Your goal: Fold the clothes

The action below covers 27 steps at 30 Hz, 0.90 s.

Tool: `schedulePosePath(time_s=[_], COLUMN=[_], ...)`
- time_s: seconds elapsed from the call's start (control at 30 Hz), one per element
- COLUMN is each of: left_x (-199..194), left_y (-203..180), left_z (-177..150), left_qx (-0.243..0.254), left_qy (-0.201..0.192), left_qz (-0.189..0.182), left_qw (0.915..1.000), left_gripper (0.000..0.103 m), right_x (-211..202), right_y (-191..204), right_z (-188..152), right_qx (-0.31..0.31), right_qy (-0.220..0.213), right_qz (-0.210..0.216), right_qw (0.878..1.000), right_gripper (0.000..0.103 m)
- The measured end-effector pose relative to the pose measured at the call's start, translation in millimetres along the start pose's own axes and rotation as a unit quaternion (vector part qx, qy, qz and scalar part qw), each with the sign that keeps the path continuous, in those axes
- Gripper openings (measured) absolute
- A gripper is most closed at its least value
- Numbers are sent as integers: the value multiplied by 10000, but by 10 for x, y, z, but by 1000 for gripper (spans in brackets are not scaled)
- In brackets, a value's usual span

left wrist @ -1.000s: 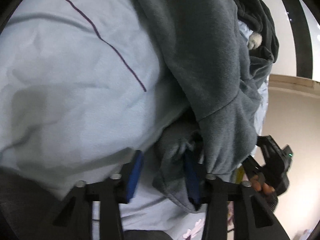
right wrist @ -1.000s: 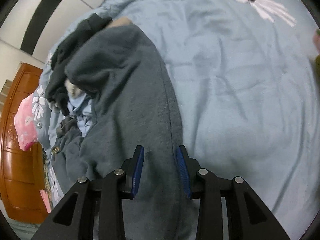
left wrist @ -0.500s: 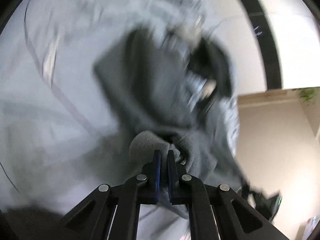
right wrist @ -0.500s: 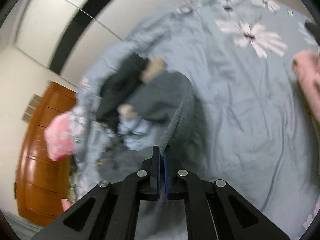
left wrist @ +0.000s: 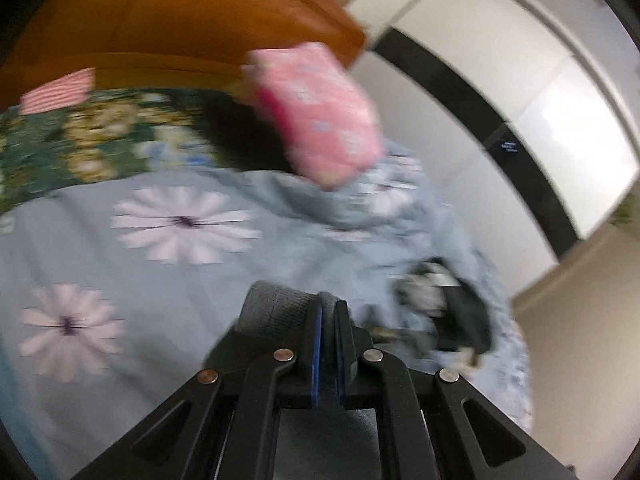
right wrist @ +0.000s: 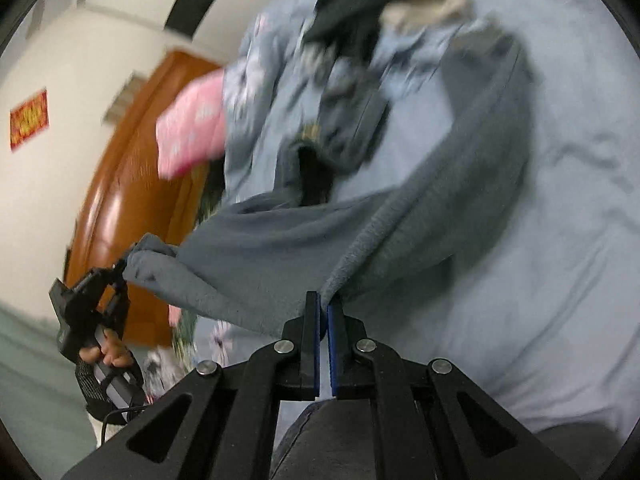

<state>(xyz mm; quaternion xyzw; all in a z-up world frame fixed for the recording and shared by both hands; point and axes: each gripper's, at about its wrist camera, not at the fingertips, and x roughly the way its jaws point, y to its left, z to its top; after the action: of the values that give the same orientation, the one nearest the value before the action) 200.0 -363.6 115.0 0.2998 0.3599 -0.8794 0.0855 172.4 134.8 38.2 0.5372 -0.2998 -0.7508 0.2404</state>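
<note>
Now both grippers, left (left wrist: 329,312) & right (right wrist: 323,304), jaws clamped on grey fleece garment (right wrist: 280,248) (frames blurry)

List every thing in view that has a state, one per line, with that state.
Left hand-held gripper: shut on the grey fleece garment.
Right hand-held gripper: shut on the garment's edge.
Grey fleece garment: lifted, stretched between both grippers, far end trailing on the bed.
Clothes pile: unfolded, heaped.
Pink pillow: propped against the wooden headboard.
Bed cover: spread, wrinkled.
</note>
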Motion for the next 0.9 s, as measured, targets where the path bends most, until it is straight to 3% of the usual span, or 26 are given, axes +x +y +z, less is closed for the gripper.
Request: schedulePosePath(time_s=[0.2,0.37,0.47,0.53,0.63,0.7,0.77,0.9], left_x=[22,-155,-140,-116,-115,-128,-132,-90], left_y=[1005,1356,1434,1494,1513,1502,1502,1551], left_z=[-327,-615,-723,-781,-824,-830,-837,-887], left_qx=[-782,-938,-1104,-1203,-1254,-1255,-1309,-1504], left_qy=[462,734,837,907,984,1024,1075,1233], left_qz=[510,681,698,625,532,505,499,461], left_qw=[9946,9905,9879,9866,9858,9855,9843,9798], left_gripper=[6,6,6,8,10,18,48,59], right_x=[216,-204,-355,-454,-476,-407,-314,-94], right_y=[-74,-420,-679,-824,-964,-1009,-1032,-1071], right_z=[-153,11,225,380,644,836,1022,1381], right_qx=[60,267,682,887,1123,1224,1281,1425], right_qy=[566,203,-156,-367,-577,-664,-727,-833], right_qz=[-262,-750,-1038,-1178,-1240,-1287,-1371,-1508], right_qw=[9980,9966,9921,9884,9842,9819,9795,9747], right_gripper=[6,7,19,37,49,53,56,61])
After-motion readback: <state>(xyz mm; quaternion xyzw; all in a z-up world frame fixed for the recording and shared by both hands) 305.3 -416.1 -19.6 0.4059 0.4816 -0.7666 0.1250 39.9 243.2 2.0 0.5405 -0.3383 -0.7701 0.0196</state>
